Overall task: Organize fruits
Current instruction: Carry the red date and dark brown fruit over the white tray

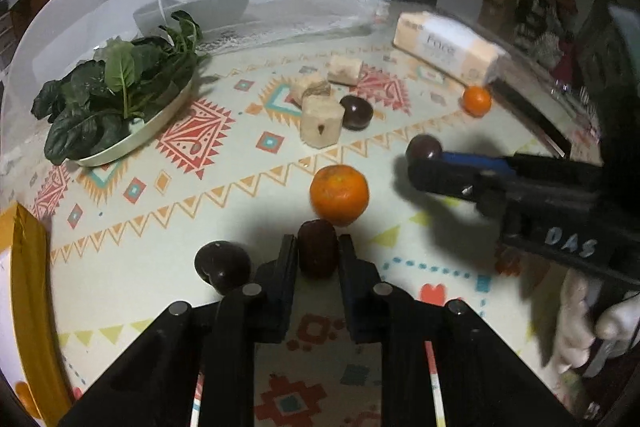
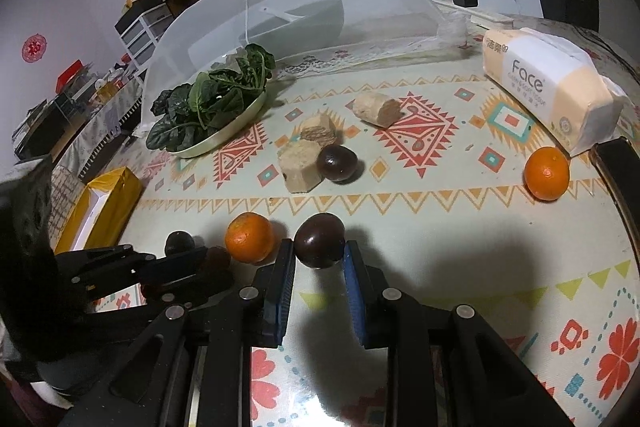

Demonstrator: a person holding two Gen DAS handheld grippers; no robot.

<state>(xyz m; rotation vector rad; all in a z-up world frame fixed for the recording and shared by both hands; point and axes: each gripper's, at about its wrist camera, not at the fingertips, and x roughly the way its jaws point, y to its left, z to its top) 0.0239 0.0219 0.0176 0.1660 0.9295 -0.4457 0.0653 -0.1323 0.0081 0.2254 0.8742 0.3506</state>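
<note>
On the patterned table (image 2: pixel 460 227), each gripper is clamped on a dark round fruit at its fingertips: the right gripper (image 2: pixel 318 255) on one (image 2: pixel 320 239), the left gripper (image 1: pixel 318 251) on another (image 1: pixel 317 253). An orange (image 1: pixel 339 198) lies just beyond the left one.

dim room: pale walls, red round paper decoration (image 2: pixel 33 47) on left wall, black-and-white plastic drawer unit (image 2: pixel 141 27) against it, wooden panelling behind, table under cream tablecloth with orange-red geometric print (image 2: pixel 460 227)
</note>
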